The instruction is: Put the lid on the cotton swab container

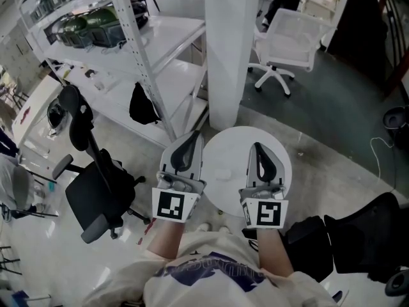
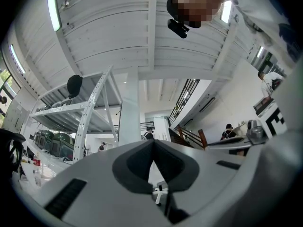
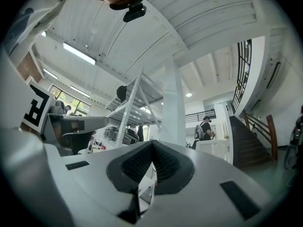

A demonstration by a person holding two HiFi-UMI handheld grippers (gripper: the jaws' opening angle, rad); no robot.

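- Fingers of the left gripper (image 1: 192,142) and the right gripper (image 1: 261,155) are clenched together and empty. They have dark ribbed pads and smooth grey shells.
- The round white table (image 1: 281,162) lies beneath them. A faint pale shape (image 1: 223,171) between the grippers may be the container or lid, but it is too washed out to tell.
- It is probably light, smooth plastic, so pinch the lid gently by its rim.

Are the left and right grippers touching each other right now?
Apart. The head view shows the left gripper and right gripper side by side, with white tabletop visible between them.
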